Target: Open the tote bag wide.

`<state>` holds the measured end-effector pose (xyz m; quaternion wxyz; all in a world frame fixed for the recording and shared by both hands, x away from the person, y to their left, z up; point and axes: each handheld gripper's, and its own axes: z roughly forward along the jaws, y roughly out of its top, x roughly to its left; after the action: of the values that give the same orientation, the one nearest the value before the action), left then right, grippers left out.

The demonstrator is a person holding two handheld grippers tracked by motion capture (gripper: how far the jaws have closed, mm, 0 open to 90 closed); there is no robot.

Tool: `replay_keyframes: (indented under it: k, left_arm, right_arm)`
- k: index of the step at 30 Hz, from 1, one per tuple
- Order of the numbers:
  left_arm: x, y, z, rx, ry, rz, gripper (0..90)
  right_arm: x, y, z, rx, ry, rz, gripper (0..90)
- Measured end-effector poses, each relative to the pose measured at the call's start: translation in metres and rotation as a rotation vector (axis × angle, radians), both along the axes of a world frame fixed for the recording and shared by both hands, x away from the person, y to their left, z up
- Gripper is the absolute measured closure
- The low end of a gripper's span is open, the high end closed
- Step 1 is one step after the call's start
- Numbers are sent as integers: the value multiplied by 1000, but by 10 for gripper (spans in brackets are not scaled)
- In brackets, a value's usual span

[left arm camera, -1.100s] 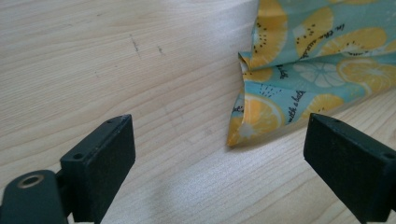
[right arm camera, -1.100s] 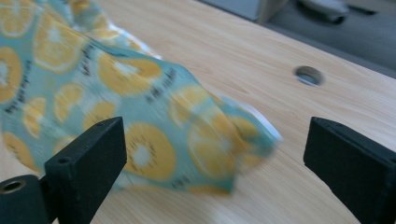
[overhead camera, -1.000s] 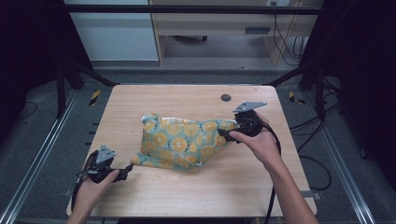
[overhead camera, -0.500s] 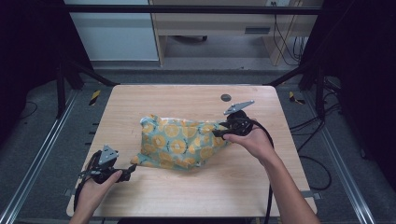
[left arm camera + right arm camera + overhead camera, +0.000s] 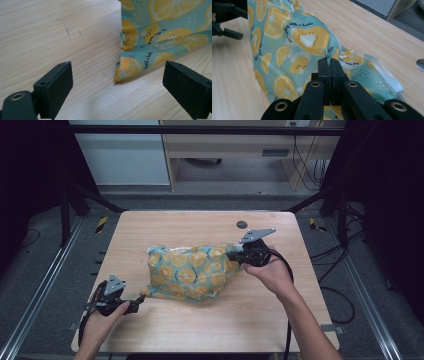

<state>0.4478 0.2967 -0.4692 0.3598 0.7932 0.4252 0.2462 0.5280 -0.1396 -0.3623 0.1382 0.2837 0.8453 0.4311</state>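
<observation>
Cloth (image 5: 192, 272) with the lemon print sits mid-frame on the table (image 5: 300, 320) in the high view, long axis running left to right. Right gripper (image 5: 328, 63) has just been closing, and there it is, jaws pressed together with a fold of the fabric's right end caught between them. Left gripper (image 5: 136, 301) waits at lower left, jaws spread wide. In the left gripper view the cloth's near corner (image 5: 122, 71) lies just ahead, between the jaws, untouched. That corner looks like the next catch.
</observation>
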Motion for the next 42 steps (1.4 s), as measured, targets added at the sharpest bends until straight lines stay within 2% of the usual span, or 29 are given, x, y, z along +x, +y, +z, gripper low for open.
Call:
replay_keyframes:
  k: [2,5,6,8,10,13,14,15,17,21,26,33,34,37,42]
  left_arm:
    - [0,1,0,5,1,6,91]
    - [2,5,-1,0,6,29,91]
    - [2,5,-1,0,6,29,91]
    - [2,7,-2,-8,6,36,91]
    - [1,9,1,-57,-6,20,90]
    - [0,9,4,-69,-21,25,90]
    - [0,9,4,-69,-21,25,90]
    - [1,9,3,-78,-23,28,90]
    - [1,9,3,-74,-22,25,90]
    - [1,9,4,-92,-25,27,90]
    - [0,10,5,-93,-39,30,90]
    - [-3,11,8,-91,-56,34,93]
    - [-3,10,8,-102,-57,38,93]
    - [-2,10,8,-99,-55,34,93]
    - [-2,12,10,-117,-62,47,95]
  right_arm:
    - [-3,1,1,-3,-12,3,896]
    - [-18,2,10,22,-56,6,897]
    - [-18,2,10,22,-56,6,897]
    - [-29,4,16,19,-79,32,897]
    - [-36,5,18,18,-91,46,897]
    - [-48,6,19,31,-113,58,897]
    - [-48,6,19,31,-113,58,897]
    - [-57,7,20,39,-128,72,898]
    - [-60,7,21,41,-136,79,898]
    - [-76,15,22,57,-170,115,898]
    - [-90,21,17,61,-194,150,898]
    - [-103,22,2,83,-185,175,899]
    - [-106,22,-2,87,-179,184,899]
    - [-114,21,-15,82,-155,215,898]
    - [-117,21,-28,81,-125,230,898]
